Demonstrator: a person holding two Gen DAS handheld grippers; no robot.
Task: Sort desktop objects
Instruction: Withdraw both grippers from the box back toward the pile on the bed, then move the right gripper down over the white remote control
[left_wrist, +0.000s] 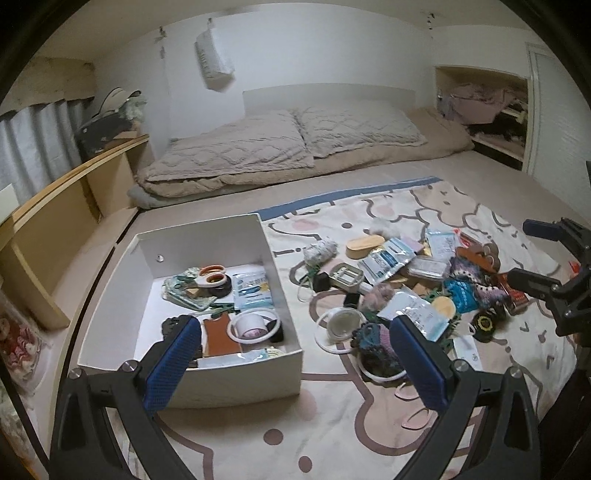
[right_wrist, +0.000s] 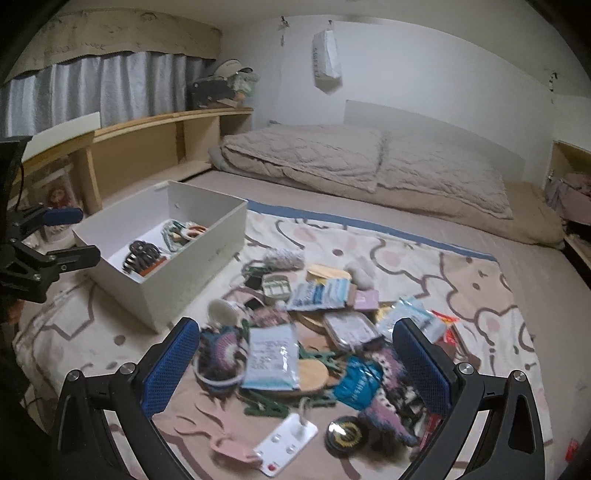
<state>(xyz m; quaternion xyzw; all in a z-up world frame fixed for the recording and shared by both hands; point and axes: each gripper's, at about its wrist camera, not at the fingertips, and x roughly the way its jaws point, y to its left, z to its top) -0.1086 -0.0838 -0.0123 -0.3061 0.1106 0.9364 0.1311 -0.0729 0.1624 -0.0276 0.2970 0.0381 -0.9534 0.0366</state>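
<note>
clutter is the main risk: the pile (right_wrist: 325, 339) lies on the blanket (left_wrist: 424, 206) just right of the white box (left_wrist: 192, 373), its packets, clips and crocheted pieces overlapping, so a grab could drag a neighbour along or let a slick packet slip. the left gripper (left_wrist: 295, 354) hangs near the box's front right corner, jaws wide apart, holding nothing. the right gripper (right_wrist: 295, 365) hovers over the pile, also spread and empty. the right view is blurred, which hurts aim.
</note>
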